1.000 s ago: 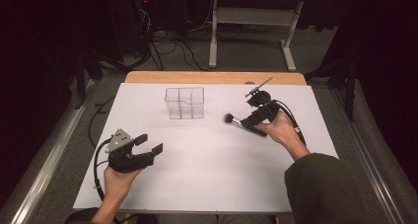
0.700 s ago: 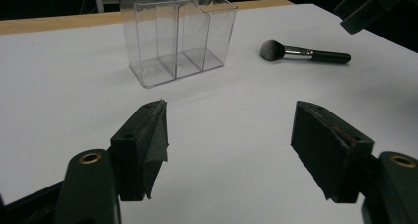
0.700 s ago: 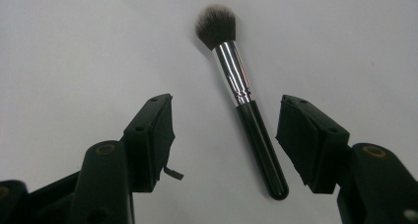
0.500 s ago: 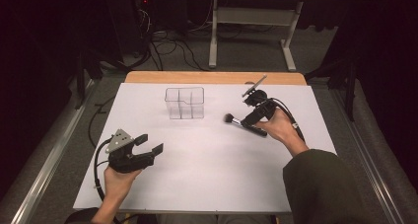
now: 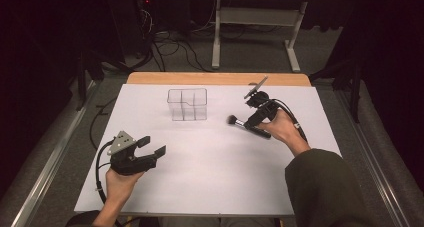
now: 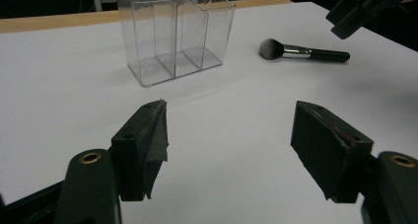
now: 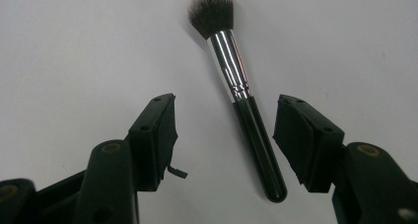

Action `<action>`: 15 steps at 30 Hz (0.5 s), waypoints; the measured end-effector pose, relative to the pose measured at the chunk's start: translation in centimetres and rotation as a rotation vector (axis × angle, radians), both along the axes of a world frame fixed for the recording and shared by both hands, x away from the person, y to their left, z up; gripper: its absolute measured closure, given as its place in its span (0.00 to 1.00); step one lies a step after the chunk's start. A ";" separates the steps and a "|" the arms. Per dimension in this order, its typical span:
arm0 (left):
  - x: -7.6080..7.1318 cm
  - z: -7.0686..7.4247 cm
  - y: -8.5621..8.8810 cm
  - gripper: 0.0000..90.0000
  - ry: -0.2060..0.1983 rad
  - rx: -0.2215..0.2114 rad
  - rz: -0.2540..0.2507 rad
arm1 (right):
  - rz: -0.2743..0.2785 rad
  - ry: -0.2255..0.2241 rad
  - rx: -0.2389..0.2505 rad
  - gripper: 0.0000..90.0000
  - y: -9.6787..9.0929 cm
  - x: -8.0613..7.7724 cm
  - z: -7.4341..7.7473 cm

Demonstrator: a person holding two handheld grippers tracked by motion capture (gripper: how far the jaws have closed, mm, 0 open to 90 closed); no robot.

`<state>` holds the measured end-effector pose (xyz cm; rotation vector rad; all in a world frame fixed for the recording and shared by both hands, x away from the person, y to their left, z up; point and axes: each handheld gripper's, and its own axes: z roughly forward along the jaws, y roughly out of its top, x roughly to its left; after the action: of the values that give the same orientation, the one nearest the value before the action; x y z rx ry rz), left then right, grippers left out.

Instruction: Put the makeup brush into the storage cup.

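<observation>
Right hand-held gripper [image 7: 224,135]: jaws apart and just been narrowing a little, straddling the black handle of the makeup brush [image 7: 236,91], pads not yet on it. Seen in the right gripper view with handle butt low between the jaws, silver ferrule above, bristle head near the top centre of the frame; long axis running roughly along the line of the jaws, tilted a little to the upper left, handle closer to the right-hand pad than the left. Squeeze across the handle looks like the coming move, probably wanting a small shift to centre it first.

In the high view, right hand-held gripper [image 5: 256,118] sits right of centre, over the makeup brush [image 5: 246,125] lying flat on the white surface [image 5: 210,187], bristles pointing to the frame's left.

Left hand-held gripper [image 5: 152,146]: lower left of the high view, jaws wide, nothing between them, well apart from the brush. Right hand clearly the nearer.

Clear organiser [image 5: 187,104] upright near the top centre, compartments empty, left of the brush and apart from it.
</observation>
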<state>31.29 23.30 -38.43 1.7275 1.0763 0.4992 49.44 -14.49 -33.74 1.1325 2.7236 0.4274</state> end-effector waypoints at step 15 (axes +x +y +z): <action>0.0 0.0 0.0 0.34 -0.001 -0.001 -0.004 | -0.023 0.062 -0.044 0.49 0.5 0.7 -1.5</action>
<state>31.30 23.28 -38.42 1.7283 1.0724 0.4970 50.18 -14.01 -35.24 1.1837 2.7551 0.3327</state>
